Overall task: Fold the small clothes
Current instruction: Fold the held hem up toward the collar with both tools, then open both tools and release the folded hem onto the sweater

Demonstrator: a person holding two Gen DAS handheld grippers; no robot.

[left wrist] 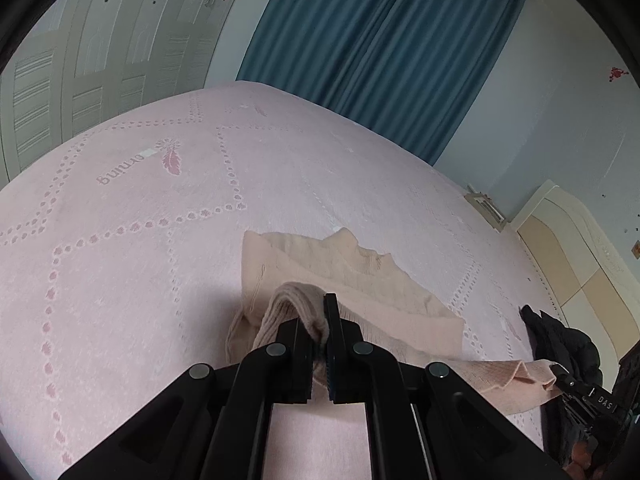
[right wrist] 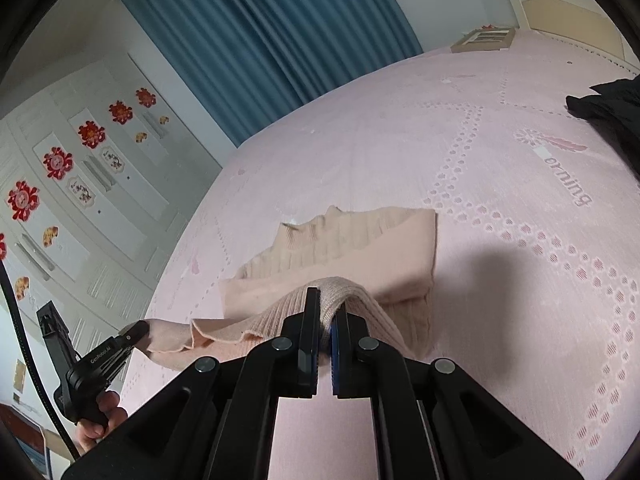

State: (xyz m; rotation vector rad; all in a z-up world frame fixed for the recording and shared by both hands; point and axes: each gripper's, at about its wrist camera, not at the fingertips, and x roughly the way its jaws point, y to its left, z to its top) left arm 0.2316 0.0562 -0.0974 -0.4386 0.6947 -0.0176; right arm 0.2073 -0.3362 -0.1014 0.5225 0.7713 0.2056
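- My left tool (left wrist: 320, 320) sits at the bottom middle of the left wrist view, clenched on a ribbed hem of the beige knit garment (left wrist: 352, 280); the cloth bulges up over the finger tips.
- My right tool (right wrist: 326, 316) sits at the bottom middle of the right wrist view, likewise clenched on a ribbed fold of the same garment (right wrist: 360, 248), which humps over the tips.
- The rest of the garment lies on the pink bed (left wrist: 160, 240), just beyond the tools, in the middle of both views; its ribbed collar points toward the far side of the bed.
- In the left wrist view a stretch of the knit runs from my left tool to the lower right of the frame, where my right tool (left wrist: 560, 376) pinches its end.
- In the right wrist view the same stretch runs to the lower left, where my left tool (right wrist: 138, 330) grips its end; my hand (right wrist: 100, 420) shows below it on the handle.
- A black garment (right wrist: 608, 104) lies on the bed at the right edge of the right wrist view, well apart from the beige one.
- Teal curtains (left wrist: 360, 48) hang beyond the bed at the top of both views.
- A pale wardrobe (right wrist: 80, 184) with red flower stickers fills the left side of the right wrist view.
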